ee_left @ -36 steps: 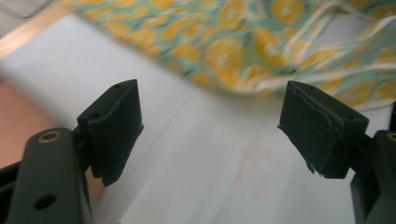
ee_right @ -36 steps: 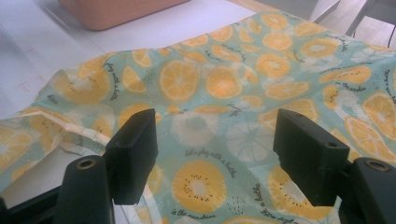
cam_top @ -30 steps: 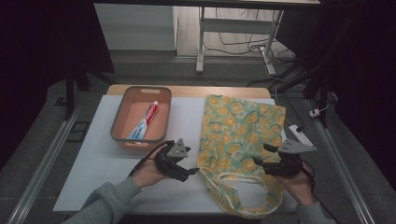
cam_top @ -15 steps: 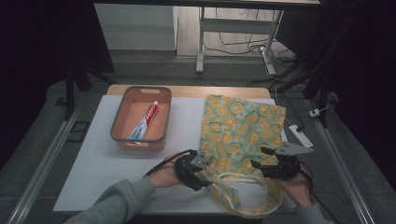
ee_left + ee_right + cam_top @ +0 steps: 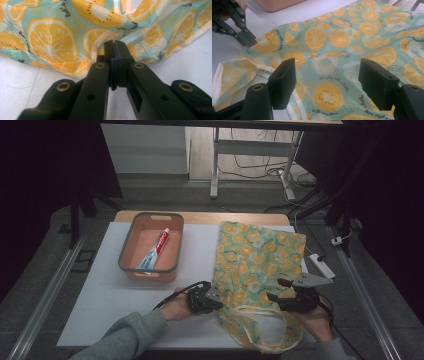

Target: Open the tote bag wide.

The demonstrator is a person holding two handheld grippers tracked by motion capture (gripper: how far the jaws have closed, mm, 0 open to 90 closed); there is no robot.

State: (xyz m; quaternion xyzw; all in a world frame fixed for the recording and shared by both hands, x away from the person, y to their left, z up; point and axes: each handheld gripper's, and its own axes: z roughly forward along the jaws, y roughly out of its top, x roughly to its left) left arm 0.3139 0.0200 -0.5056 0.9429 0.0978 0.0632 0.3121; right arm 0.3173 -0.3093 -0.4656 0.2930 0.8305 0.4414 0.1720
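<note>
The left gripper (image 5: 114, 47) is clamping the bag (image 5: 257, 255) edge while the right gripper (image 5: 327, 75) is hovering apart; thin fabric risks slipping free.

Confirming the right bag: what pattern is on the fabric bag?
Orange slices on teal, on the fabric bag; clearest in the right gripper view.

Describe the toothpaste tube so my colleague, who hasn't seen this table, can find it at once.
On the white table, look to the far left for the salmon-coloured bin, left of the lemon-print bag. The toothpaste tube lies inside it, cap pointing away from the person. It is slim, red, white and blue.
</note>
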